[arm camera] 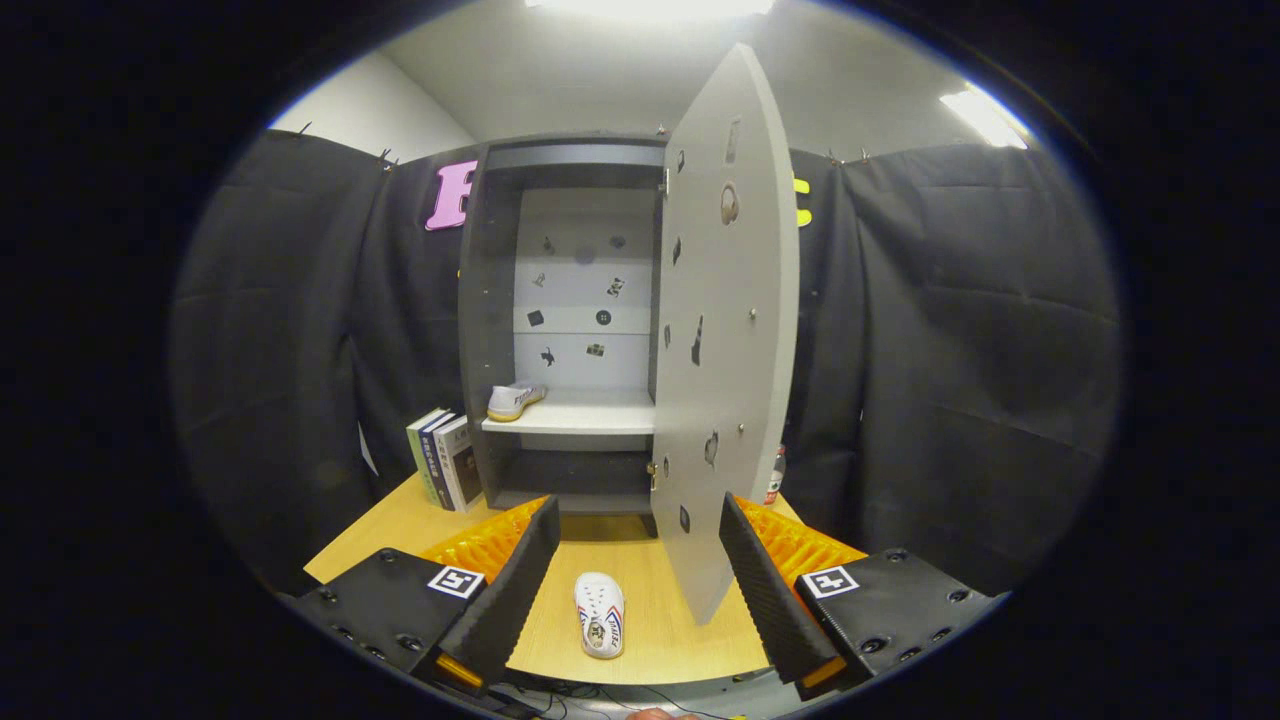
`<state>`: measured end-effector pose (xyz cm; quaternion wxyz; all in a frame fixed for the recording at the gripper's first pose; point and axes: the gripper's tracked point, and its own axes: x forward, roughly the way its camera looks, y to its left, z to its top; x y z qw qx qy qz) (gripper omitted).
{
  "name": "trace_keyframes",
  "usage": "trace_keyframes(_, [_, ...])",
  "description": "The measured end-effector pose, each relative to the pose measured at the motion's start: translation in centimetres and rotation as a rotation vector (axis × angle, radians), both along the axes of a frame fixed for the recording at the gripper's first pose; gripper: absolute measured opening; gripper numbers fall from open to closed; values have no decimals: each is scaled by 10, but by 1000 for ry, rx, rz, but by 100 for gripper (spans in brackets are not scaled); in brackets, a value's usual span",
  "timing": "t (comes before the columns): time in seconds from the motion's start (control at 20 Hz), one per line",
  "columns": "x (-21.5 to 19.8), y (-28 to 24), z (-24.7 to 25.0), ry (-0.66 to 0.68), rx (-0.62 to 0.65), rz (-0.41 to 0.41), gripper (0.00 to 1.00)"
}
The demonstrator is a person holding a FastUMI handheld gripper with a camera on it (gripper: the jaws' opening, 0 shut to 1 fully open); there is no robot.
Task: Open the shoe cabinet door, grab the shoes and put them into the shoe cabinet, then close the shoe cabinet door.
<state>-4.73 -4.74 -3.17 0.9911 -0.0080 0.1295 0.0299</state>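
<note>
The grey shoe cabinet (pixel 500 300) stands at the back of the wooden table, beyond my fingers. Its door (pixel 730 330) is swung wide open toward me on the right side. One white shoe (pixel 515 400) lies on the left of the cabinet's shelf (pixel 590 420). A second white shoe (pixel 599 613) lies on the table between my fingers, sole end toward me. My gripper (pixel 640 590) is open and holds nothing, hovering above the table's near edge.
Several books (pixel 445 462) stand upright against the cabinet's left side. A small bottle (pixel 774 482) stands behind the open door on the right. The door's lower edge hangs close to my right finger (pixel 770 590). Black cloth walls surround the wooden table (pixel 400 525).
</note>
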Motion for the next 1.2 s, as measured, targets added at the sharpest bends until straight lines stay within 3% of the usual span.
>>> trace_keyframes(0.35, [20,47,-87,201,54,100,99])
trace_keyframes(1.2, [116,102,-305,572,-30,303,99])
